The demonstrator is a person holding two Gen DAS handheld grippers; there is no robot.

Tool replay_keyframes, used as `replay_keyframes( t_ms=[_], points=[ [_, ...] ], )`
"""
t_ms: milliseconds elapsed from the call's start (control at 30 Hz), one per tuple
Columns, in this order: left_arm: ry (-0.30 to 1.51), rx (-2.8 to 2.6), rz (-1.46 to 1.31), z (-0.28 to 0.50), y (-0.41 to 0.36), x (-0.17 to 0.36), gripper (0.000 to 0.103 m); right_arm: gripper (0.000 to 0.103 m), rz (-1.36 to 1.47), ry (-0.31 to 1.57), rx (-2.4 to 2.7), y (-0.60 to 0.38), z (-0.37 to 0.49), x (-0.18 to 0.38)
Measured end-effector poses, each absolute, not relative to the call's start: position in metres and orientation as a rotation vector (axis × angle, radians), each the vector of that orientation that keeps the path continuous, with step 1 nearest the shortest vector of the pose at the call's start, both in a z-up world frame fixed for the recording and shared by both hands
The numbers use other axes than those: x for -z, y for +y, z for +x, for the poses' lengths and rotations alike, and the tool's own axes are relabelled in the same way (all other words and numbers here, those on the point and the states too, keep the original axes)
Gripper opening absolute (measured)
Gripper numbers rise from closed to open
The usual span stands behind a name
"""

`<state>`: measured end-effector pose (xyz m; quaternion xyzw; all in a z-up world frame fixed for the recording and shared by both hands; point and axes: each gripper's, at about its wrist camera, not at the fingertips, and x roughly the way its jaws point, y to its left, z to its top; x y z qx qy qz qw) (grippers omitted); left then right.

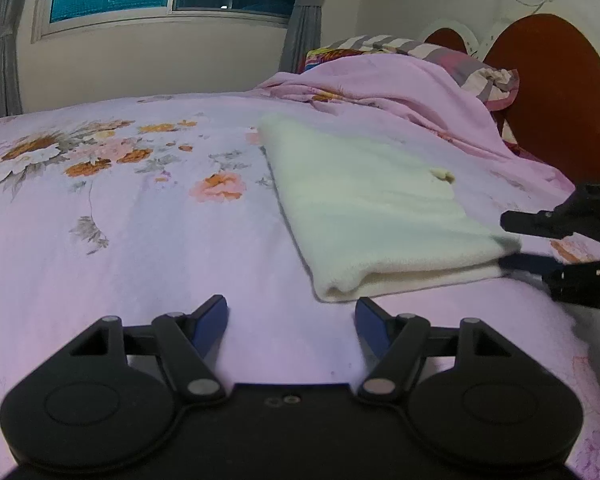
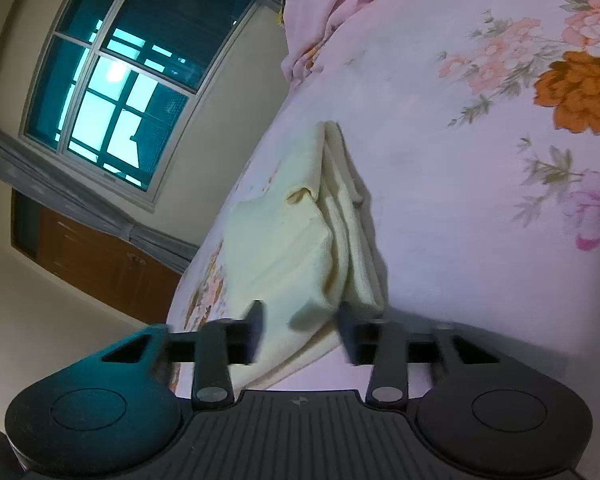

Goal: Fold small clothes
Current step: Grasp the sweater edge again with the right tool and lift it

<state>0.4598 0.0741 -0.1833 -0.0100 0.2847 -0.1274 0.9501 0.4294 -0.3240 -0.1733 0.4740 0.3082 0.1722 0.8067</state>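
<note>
We have a cream cloth (image 1: 376, 216) lying already doubled on the bed (image 1: 140, 240), its folded edge toward the left hand-held gripper (image 1: 292, 322) and its layered open edges toward the right hand-held gripper (image 2: 300, 334). The cloth sits on the floral sheet, near the rumpled pink quilt (image 1: 400, 88) and the pillow (image 1: 460, 64) by the headboard (image 1: 556, 92).

Our left gripper hangs released just above the sheet, jaws wide apart with nothing between them, just short of the cloth's near corner. Our right gripper is at the cloth's near-right corner: in the right wrist view its jaws are parted and straddle the corner layers, with cloth passing between them, but the pads are blurred and not pressed together, so we judge it unclenched and about to close, not yet gripping.

We judge the step in hand to be the taking of corners for a further fold. The cloth looks at least halved, so we seem past the middle of the work on this piece. The next move calls for the right jaws to clamp all the layers at once, not only the top one, and for the left gripper to advance onto the near corner so both ends lift evenly. Soft, thick cloth may slip or splay.
</note>
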Motion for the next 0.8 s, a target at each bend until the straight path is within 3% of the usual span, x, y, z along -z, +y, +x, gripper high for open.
replay_keyframes(
  t_ms=[233, 300, 533, 800],
  points=[
    [0.573, 0.271, -0.037, 0.462, 0.072, 0.181, 0.07, 0.029, 0.956, 0.703, -0.373, -0.305, 0.453, 0.178],
    [0.553, 0.284, -0.043, 0.461, 0.068, 0.179, 0.07, 0.005, 0.929, 0.681, -0.397, -0.301, 0.458, 0.169],
    [0.5, 0.252, 0.011, 0.476, 0.044, 0.172, 0.071, 0.006, 0.883, 0.533, -0.476, -0.296, 0.461, 0.114],
    [0.522, 0.19, 0.023, 0.487, 0.066, 0.175, 0.07, 0.006, 0.88, 0.607, -0.409, -0.309, 0.458, 0.155]
  ],
)
